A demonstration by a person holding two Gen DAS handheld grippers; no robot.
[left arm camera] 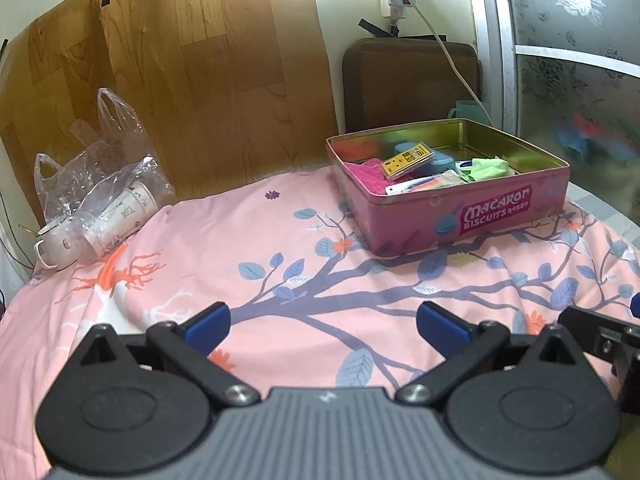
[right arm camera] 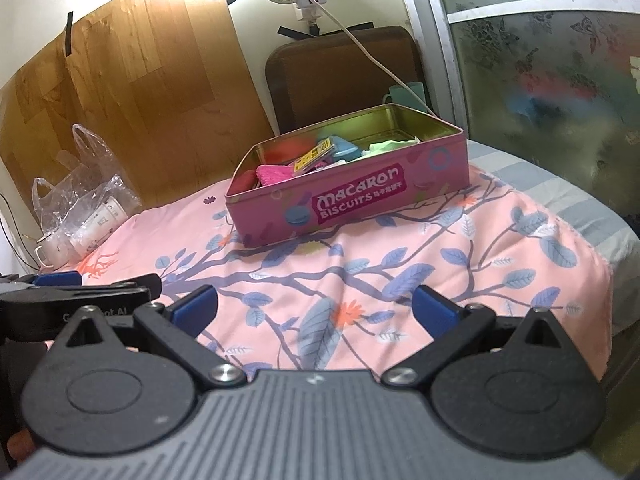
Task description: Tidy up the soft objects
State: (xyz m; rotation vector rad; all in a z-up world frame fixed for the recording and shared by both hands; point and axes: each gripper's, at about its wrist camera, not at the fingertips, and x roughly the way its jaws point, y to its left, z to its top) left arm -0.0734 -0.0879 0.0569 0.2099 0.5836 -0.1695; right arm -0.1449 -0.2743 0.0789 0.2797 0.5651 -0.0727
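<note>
Over on the far left, a crinkly clear plastic bag [left arm camera: 100, 184] slumps against the wood-grain panel, with paper cups [left arm camera: 120, 216] lying on their sides inside it and a small white ceramic mug [left arm camera: 56, 246] just beside. None of that looks soft, and none of it is being worked.

Moving in: the left tongs [left arm camera: 323, 322] hover low over the bed, blue-padded jaws spread wide, nothing between them. Beneath is a smooth pink sheet [left arm camera: 240, 240] printed with purple branches and blue leaves, gently rumpled, and no loose item lies on it.

Across to the right tongs [right arm camera: 316, 306], also gaping wide and empty, just beside the left unit.

Further right and back, here's the destination: a pink rectangular tin [right arm camera: 356, 204], hard glossy metal with a gold lining, lettered "Macaron Biscuits", sitting lidless on the sheet. Inside, a fuzzy magenta cloth [right arm camera: 274, 174] at the left end, a yellow card packet [left arm camera: 406, 160] and a blue rounded piece in the middle, and a limp pale green fabric [left arm camera: 488, 168] at the right.

My read: the soft things are already in the tin, so the job looks close to finished, perhaps only tidying left.
</note>
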